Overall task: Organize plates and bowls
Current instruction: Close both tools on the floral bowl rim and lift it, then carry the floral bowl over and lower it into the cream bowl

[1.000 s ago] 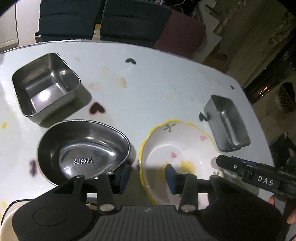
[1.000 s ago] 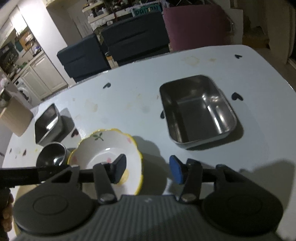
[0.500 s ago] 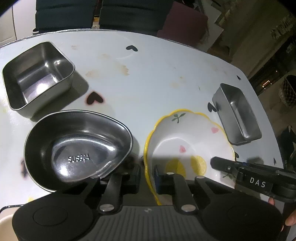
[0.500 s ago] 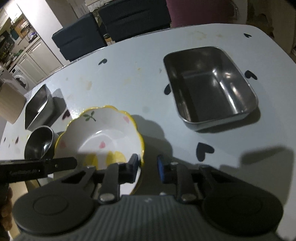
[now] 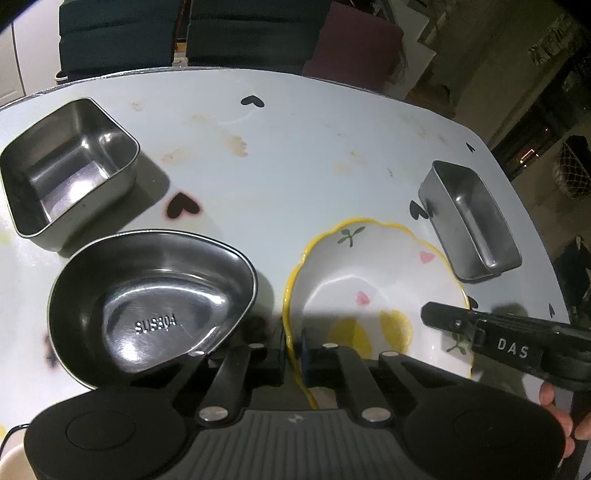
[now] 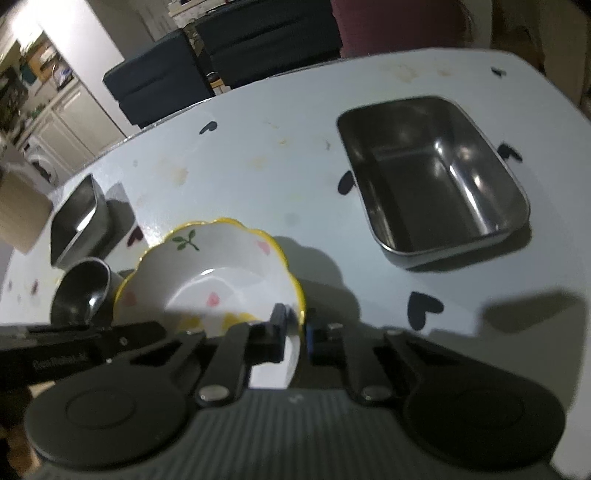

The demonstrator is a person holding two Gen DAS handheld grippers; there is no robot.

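A white ceramic bowl (image 5: 369, 280) with a wavy yellow rim and small hearts stands on the table between both grippers. My left gripper (image 5: 293, 350) is shut on the near-left part of its rim, one pad inside and one outside. In the right wrist view the same bowl (image 6: 221, 266) has its right rim between the pads of my right gripper (image 6: 295, 328), whose jaws are closing and look pressed on the rim. A heart-shaped steel bowl (image 5: 155, 306) sits just left of the ceramic one.
A square steel container (image 5: 70, 166) stands at the far left and a rectangular steel pan (image 5: 472, 221) to the right on the white heart-printed table (image 5: 295, 155). Dark chairs (image 5: 184, 33) line the far edge. A hand (image 5: 557, 413) shows at the lower right.
Both grippers went from wide open to closed around the ceramic bowl's rim. The right one also came lower and nearer to the bowl.
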